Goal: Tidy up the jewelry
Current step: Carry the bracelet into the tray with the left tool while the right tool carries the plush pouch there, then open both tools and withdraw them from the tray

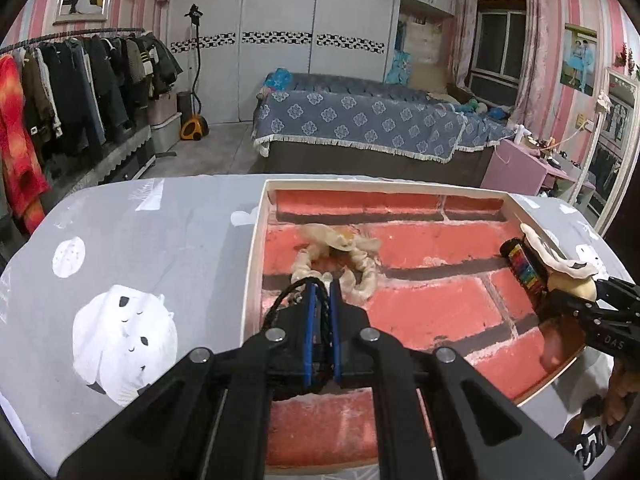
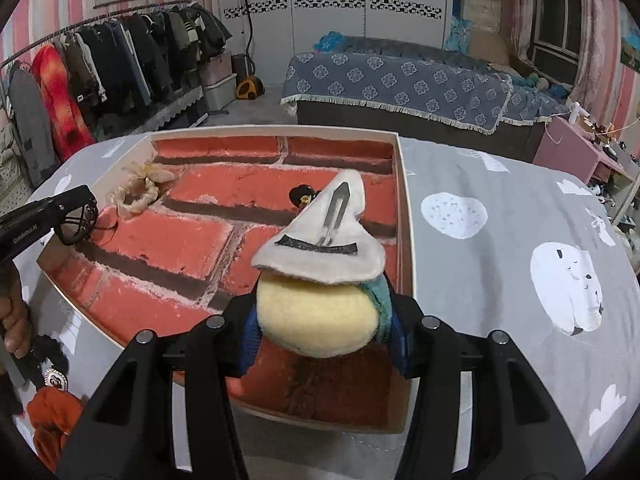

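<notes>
A shallow white-walled box (image 1: 256, 232) lined with a red brick print lies on the grey table; it also shows in the right wrist view (image 2: 404, 200). My left gripper (image 1: 323, 292) is shut on a black cord hair tie (image 1: 288, 296) over the box's left part, just in front of a cream scrunchie (image 1: 360, 264) lying inside. My right gripper (image 2: 324, 320) is shut on a plush hair clip (image 2: 320, 272), a yellow ball with a white felt hat and metal clip, held above the box. A small black item (image 2: 301, 196) lies in the box beyond it.
A striped multicolour band (image 1: 524, 268) lies near the box's right wall. An orange scrunchie (image 2: 52, 420) and a dark ornament (image 2: 54, 378) lie on the cloth at the left of the box. A bed, clothes rack and pink stand are beyond the table.
</notes>
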Available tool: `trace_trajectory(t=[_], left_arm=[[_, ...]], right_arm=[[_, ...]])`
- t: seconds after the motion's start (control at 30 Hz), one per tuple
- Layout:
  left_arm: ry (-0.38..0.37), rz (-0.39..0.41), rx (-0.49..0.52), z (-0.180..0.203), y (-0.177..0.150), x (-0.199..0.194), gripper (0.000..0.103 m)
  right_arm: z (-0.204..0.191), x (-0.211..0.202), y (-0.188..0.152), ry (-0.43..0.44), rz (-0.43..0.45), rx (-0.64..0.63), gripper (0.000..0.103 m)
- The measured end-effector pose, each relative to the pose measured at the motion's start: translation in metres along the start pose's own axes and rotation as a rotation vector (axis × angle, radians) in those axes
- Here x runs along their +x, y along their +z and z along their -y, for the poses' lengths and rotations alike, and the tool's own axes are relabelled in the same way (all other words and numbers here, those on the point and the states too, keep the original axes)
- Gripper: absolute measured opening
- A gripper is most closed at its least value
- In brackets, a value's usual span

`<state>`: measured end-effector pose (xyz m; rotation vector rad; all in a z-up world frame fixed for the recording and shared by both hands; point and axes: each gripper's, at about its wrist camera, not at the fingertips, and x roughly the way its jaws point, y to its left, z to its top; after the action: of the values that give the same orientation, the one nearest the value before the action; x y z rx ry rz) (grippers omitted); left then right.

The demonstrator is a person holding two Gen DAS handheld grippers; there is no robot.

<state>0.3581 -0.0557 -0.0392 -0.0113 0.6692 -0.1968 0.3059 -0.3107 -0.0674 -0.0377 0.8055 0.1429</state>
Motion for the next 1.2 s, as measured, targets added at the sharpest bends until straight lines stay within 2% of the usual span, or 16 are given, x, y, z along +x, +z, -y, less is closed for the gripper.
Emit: trace_trajectory(t=[0.17, 0.2, 0.23, 0.33, 0.37, 0.4, 0.43, 0.47, 0.63, 0.7, 0.77, 0.83, 0.87, 0.93, 1.03, 1.2], left_arm=[[0.014, -0.024, -0.002, 0.0, -0.002, 0.006, 0.012], [0.02, -0.024, -0.001, 0.0, -0.003, 0.006, 0.015], [0.023, -0.026, -0.001, 0.0, -0.004, 0.007, 0.025], [0.019, -0.026, -0.011, -0.001, -0.003, 0.006, 0.029], [0.022, -0.025, -0.013, -0.002, -0.002, 0.006, 0.038], [0.028, -0.02, -0.017, -0.003, -0.002, 0.004, 0.042], [0.036, -0.01, -0.021, -0.004, -0.001, 0.002, 0.047], [0.038, -0.005, -0.021, -0.005, -0.001, 0.001, 0.048], [0.043, 0.023, -0.026, -0.008, 0.005, -0.012, 0.048], [0.057, 0.04, -0.035, -0.009, 0.009, -0.026, 0.049], [0.061, 0.073, -0.027, -0.009, 0.013, -0.047, 0.056], [0.075, 0.126, 0.002, -0.008, 0.013, -0.08, 0.06], [0.074, 0.143, 0.006, -0.009, 0.012, -0.091, 0.068], [0.052, 0.175, 0.001, -0.014, 0.004, -0.119, 0.076], [0.05, 0.198, -0.016, -0.031, -0.026, -0.16, 0.076], [0.138, 0.253, 0.038, -0.039, -0.086, -0.216, 0.076]], right_arm=[[-0.003, -0.002, -0.002, 0.0, 0.004, -0.009, 0.055], [-0.003, -0.002, -0.002, 0.003, 0.005, -0.01, 0.055], [-0.004, -0.002, -0.002, 0.006, 0.006, -0.012, 0.057], [-0.003, -0.005, -0.002, 0.009, 0.015, -0.008, 0.058], [-0.003, -0.006, -0.002, 0.012, 0.02, -0.005, 0.06], [-0.003, -0.008, -0.003, 0.014, 0.026, -0.004, 0.063], [-0.003, -0.01, -0.003, 0.006, 0.033, -0.003, 0.075], [-0.002, -0.012, -0.004, 0.006, 0.04, 0.001, 0.079], [-0.002, -0.023, -0.005, 0.001, 0.052, 0.014, 0.08], [-0.001, -0.037, -0.004, -0.013, 0.074, 0.015, 0.08], [0.0, -0.052, -0.002, -0.012, 0.098, 0.021, 0.082], [0.001, -0.075, 0.0, -0.018, 0.131, 0.03, 0.084], [0.001, -0.09, -0.002, -0.026, 0.16, 0.033, 0.087], [0.001, -0.116, -0.01, -0.038, 0.208, 0.041, 0.09], [0.0, -0.15, -0.038, -0.04, 0.243, 0.065, 0.091], [-0.004, -0.188, -0.098, -0.043, 0.248, 0.115, 0.091]])
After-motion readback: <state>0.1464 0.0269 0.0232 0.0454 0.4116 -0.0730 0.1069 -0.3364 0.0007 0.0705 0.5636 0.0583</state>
